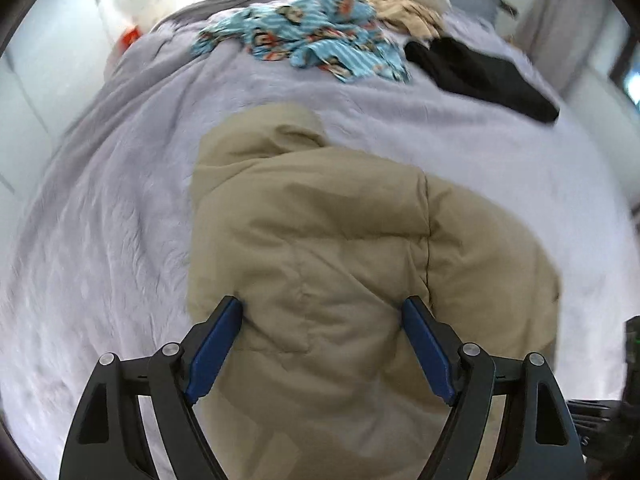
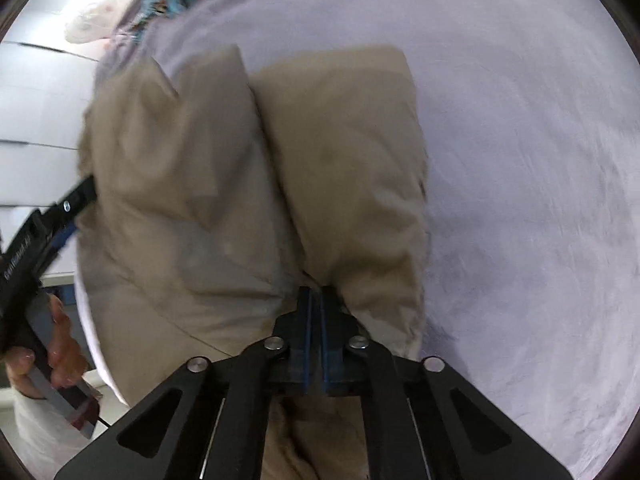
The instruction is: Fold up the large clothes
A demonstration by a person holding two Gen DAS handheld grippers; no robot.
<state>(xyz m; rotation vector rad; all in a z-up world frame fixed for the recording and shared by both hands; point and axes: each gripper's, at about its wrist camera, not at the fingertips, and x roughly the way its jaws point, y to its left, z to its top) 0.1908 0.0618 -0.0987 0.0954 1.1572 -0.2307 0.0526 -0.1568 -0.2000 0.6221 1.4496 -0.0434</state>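
A: Where is the coat (image 1: 320,248)?
B: Spread on the lilac bed (image 1: 112,208), hood towards the heap of clothes (image 1: 304,44).
A: The grippers?
B: Left gripper (image 1: 322,312) gapes wide above the coat, gripping nothing; right gripper (image 2: 316,294) is clamped tight at a fold; whether cloth is caught, I cannot tell.

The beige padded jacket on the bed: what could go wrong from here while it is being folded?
The right gripper is shut near the beige jacket; whether it holds fabric is unclear, so a pull may lift nothing. The left gripper is open above the jacket, so that side is loose. Puffy padding may spring open.
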